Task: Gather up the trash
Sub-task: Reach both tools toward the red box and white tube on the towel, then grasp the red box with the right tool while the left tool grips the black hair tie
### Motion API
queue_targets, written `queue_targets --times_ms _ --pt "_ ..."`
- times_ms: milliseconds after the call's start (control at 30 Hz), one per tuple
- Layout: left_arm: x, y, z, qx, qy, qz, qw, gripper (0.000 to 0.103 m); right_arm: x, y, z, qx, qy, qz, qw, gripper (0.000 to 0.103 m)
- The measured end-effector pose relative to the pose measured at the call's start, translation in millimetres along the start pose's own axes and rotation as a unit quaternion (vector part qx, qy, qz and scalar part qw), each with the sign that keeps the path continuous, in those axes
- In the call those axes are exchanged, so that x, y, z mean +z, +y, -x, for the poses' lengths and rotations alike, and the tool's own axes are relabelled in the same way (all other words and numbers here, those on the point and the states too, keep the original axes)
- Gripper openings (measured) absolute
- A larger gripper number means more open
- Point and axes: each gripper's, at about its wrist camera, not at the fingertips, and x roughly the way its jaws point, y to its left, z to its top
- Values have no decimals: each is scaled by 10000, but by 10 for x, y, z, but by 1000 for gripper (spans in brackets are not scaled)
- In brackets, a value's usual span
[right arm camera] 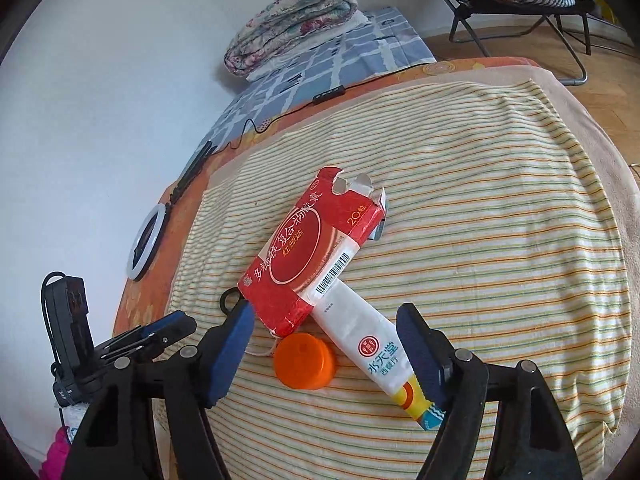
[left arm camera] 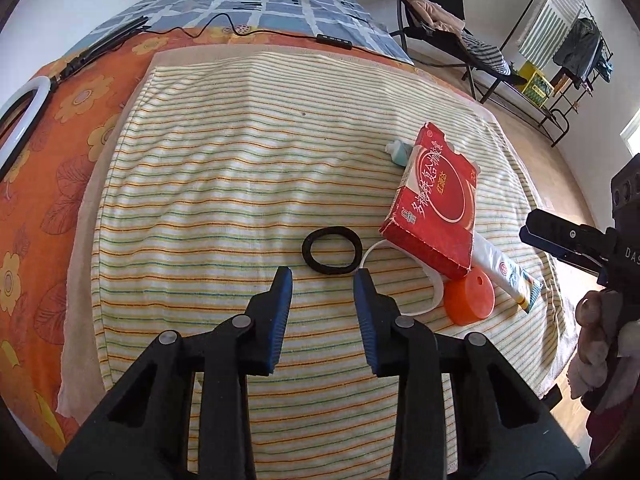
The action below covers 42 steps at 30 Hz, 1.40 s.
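A torn red carton (left arm camera: 434, 200) (right arm camera: 312, 252) lies on a striped towel (left arm camera: 240, 184) (right arm camera: 500, 220), resting across a white tube (left arm camera: 504, 270) (right arm camera: 376, 352). An orange cap (left arm camera: 470, 298) (right arm camera: 305, 361) on a white strap (left arm camera: 434, 280) sits beside them. A black ring (left arm camera: 332, 251) (right arm camera: 229, 301) lies left of the carton. My left gripper (left arm camera: 322, 276) is open and empty, just short of the ring. My right gripper (right arm camera: 326, 322) is open and empty, its jaws either side of the cap and the tube's lower end; it also shows in the left wrist view (left arm camera: 532, 232).
The towel covers an orange floral sheet (left arm camera: 48, 184) on a bed. A ring light (left arm camera: 20, 120) (right arm camera: 145, 242), a black cable with a remote (left arm camera: 334, 41) (right arm camera: 330, 95) and a folded quilt (right arm camera: 292, 24) lie further back. A folding chair (left arm camera: 440, 20) and a clothes rack (left arm camera: 568, 40) stand on the floor to the right.
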Motion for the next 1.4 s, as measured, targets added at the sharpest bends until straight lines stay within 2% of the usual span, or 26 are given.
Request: queue_targets --times_ms 267,333,367,733,800,933,1233,1400 --pt "47 19 -212 -21 117 -85 9999 29 221 -103 -447 269 236 -391 9986 63" --pt "42 24 -267 -9 175 -112 9998 23 242 -158 -539 364 290 -559 9974 61" --pt "37 26 -299 -7 220 -134 9997 17 252 -180 -581 355 308 -620 9970 61" --pt "48 29 -367 -30 115 -261 9996 9 323 -312 -839 755 255 -1109 9906 56" --pt "52 25 -365 -25 99 -280 9996 7 333 -306 -856 772 259 -1147 9901 45" --pt "59 29 -342 19 52 -266 9996 4 348 -299 -854 917 192 -1248 9877 35" --pt "54 91 -236 142 -93 -219 9996 3 427 -1 -588 965 -150 -803 9920 22" --pt "60 84 -133 203 -211 -264 9992 3 446 230 -342 753 -413 -230 9960 16"
